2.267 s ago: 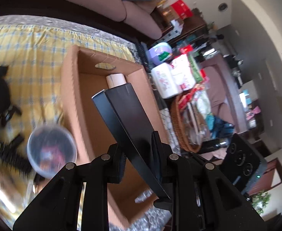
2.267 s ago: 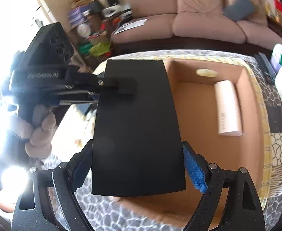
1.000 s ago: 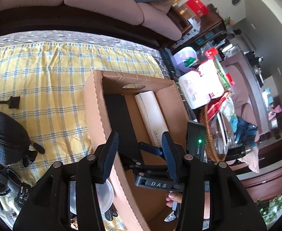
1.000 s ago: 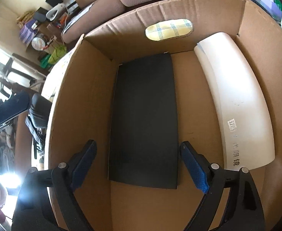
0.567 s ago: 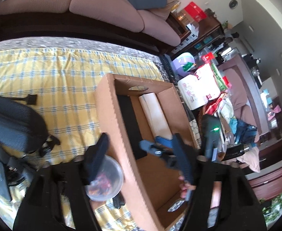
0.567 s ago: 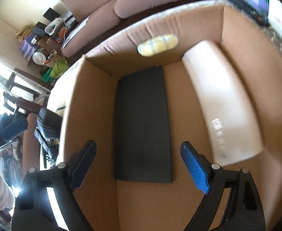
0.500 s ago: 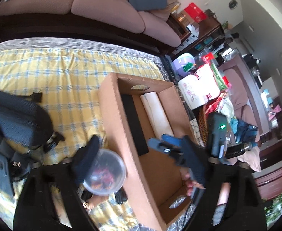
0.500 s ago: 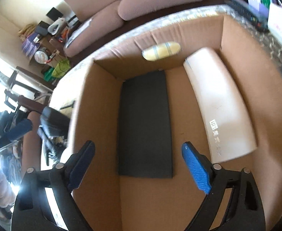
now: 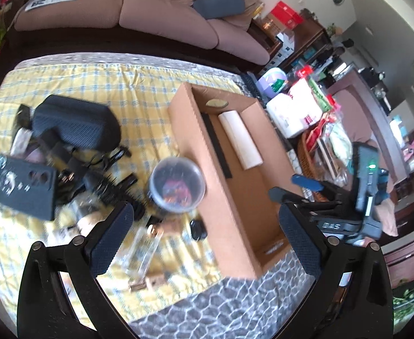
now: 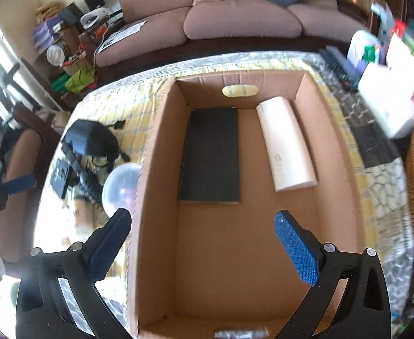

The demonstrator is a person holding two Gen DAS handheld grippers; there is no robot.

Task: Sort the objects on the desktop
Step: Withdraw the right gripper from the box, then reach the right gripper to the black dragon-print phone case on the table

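- Both pairs of fingers are spread wide and hold nothing: the left gripper (image 9: pixel 205 227) hangs above the cluttered yellow checked cloth (image 9: pixel 139 90), the right gripper (image 10: pixel 201 236) above the open cardboard box (image 10: pixel 156 186).
- In the right wrist view, the flat black box (image 10: pixel 211 155) lies on the carton floor at centre frame, ahead of the fingertips and clear of them; the long white box (image 10: pixel 286 144) lies beside it toward the right wall, the two apart.
- They lie parallel along the carton's length, probably to leave floor free for more items.
- In the left wrist view, unsorted things sit left of the carton: a round lidded plastic tub (image 9: pixel 177 186) just beside its wall, a black zip case (image 9: pixel 75 125) at upper left, and a dark phone case (image 9: pixel 23 189) at far left.
- The tub sits just above the gap between the left fingers; it is blurred, so its contents are unclear.
- Judging by position, the tub is the likeliest next pick.
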